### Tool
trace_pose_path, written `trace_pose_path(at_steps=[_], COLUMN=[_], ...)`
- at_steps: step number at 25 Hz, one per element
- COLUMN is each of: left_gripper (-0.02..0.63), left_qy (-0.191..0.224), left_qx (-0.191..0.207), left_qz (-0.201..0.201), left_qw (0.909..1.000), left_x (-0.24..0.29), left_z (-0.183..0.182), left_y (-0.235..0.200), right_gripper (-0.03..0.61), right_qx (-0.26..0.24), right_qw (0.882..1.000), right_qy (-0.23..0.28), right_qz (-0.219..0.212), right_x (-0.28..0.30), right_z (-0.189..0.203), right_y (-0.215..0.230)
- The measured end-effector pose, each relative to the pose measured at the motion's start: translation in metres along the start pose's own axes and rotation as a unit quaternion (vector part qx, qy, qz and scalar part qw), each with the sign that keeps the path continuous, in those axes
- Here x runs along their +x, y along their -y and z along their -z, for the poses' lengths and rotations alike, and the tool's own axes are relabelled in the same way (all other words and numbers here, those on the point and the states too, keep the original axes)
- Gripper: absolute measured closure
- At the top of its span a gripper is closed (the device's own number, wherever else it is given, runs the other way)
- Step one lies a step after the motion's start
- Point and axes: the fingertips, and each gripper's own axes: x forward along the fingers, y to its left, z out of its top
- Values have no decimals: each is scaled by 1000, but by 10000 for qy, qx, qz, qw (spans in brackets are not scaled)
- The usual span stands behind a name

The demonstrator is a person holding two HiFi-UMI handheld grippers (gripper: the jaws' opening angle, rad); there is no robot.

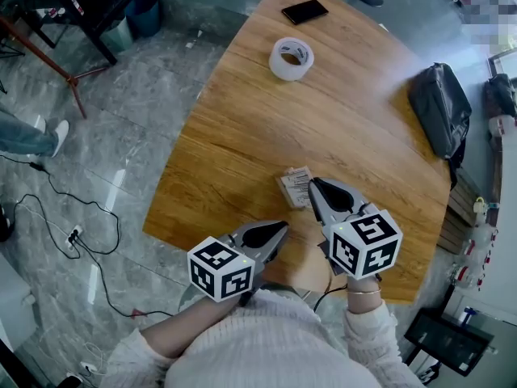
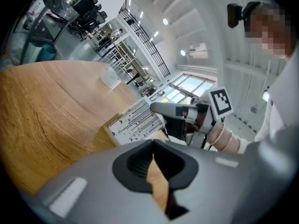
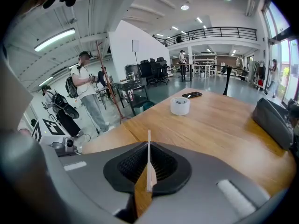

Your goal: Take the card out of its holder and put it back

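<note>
Card (image 3: pixel 149 158) first: in the right gripper view we see it edge-on, a thin pale sheet with a tan tint low down. It stands upright between the right gripper's (image 3: pixel 148 148) jaws, which are closed on it, and its top edge rises above the jaw tips. In the head view that gripper (image 1: pixel 315 188) sits low over the desk (image 1: pixel 323 111), its tip at what we take for the holder (image 1: pixel 295 186). The holder is a flat white piece printed with rows of fine marks, with a tan strip along one side; it shows more plainly in the left gripper view (image 2: pixel 133 122). We cannot tell whether gripper and holder touch.

The left gripper (image 1: pixel 281 229) hangs just nearer the person, by the desk's near edge. Its jaws (image 2: pixel 153 146) are closed with nothing in them, and only a sliver of wood shows behind the tips.

The holder lies close to the near edge. Beyond it we have a broad stretch of bare wood up to the tape (image 1: pixel 292 58), with the phone (image 1: pixel 304 11) at the far edge. The bag (image 1: pixel 440 107) lies well apart at the right edge. To the left the desk curves away to the floor (image 1: pixel 97 160), where cables trail.
</note>
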Motion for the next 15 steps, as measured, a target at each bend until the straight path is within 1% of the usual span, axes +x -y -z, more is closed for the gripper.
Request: trace_pose_path(at_steps=[8,14,15], left_gripper=[606,606,606], left_qy=[-64,-130,-133], left_qx=[84,303,319], left_qz=[-37,-63,-71], left_qw=[9999,9994,9994], left_x=[-4,-8,-10], left_z=[-1,-5,-5], left_y=[-2,-2,-2], right_gripper=[561,503,501], right_qx=[166,198,212], right_qw=[9998,9995,9994], right_qy=[91,225,260], right_qz=[84,45,53], right_x=[1,0,-1], right_z=[1,-1,-2], right_y=[4,1,0])
